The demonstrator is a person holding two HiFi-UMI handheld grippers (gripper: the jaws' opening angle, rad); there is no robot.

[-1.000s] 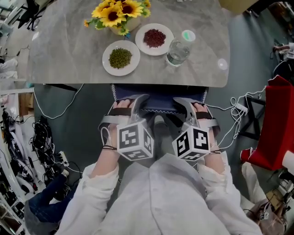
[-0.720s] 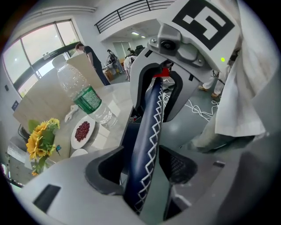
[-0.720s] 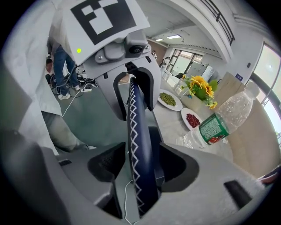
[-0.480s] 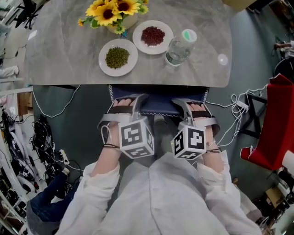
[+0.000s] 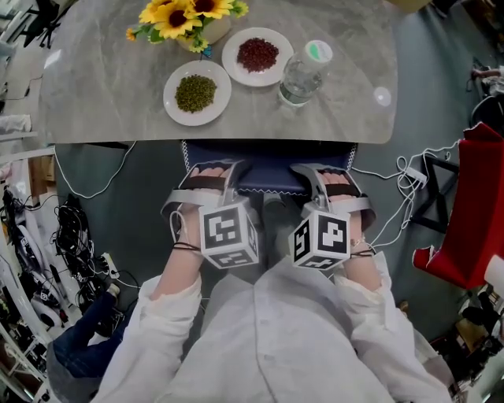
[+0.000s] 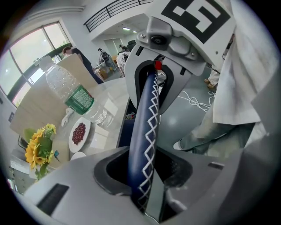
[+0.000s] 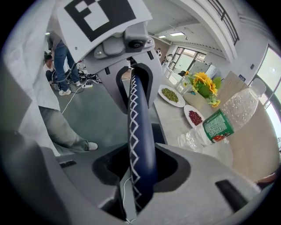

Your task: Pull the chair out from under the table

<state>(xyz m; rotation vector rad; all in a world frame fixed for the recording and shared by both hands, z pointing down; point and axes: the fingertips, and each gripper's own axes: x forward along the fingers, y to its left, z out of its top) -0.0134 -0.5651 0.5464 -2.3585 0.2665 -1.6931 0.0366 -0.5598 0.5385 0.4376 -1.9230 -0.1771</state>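
Two tongs: left tongs [image 5: 216, 170] and right tongs [image 5: 320, 172], having just been closing, are clamping the chair [image 5: 268, 164].
Chair: padded navy, white zigzag stitching.

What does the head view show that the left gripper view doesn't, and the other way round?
Only the head view shows the person's left hand and the red object beside the table. Only the left gripper view shows the windows, distant people and, close up, the left claw pressed on the chair back, its jaws having just been closing. Both show the water bottle, red beans plate and sunflowers.
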